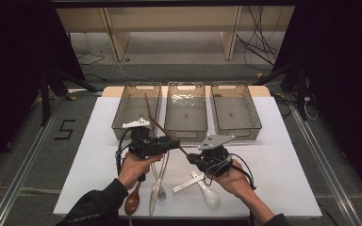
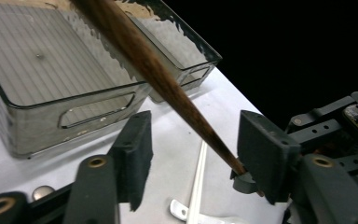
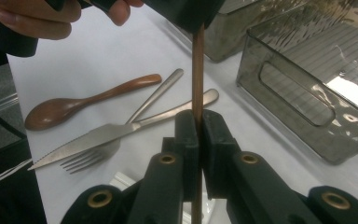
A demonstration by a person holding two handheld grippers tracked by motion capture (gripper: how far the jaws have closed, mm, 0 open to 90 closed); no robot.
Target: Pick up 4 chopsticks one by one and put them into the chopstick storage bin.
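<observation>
Legible marks: one only. Digit "5" (image 1: 65, 129) in dark tape on the grey floor (image 1: 23, 155), left of the worktop (image 1: 283, 179).

A dark brown wooden chopstick (image 1: 162, 130) is held off the table (image 1: 283, 169), slanting from near the table's middle up and away toward the left bin (image 1: 136, 104). It is slim and smooth, tapering to a narrow tip (image 2: 237, 166). The right gripper (image 3: 198, 135) clamps its lower end between closed jaws; its shaft passes between the left gripper (image 2: 193, 154) jaws, which stand apart from it.
</observation>
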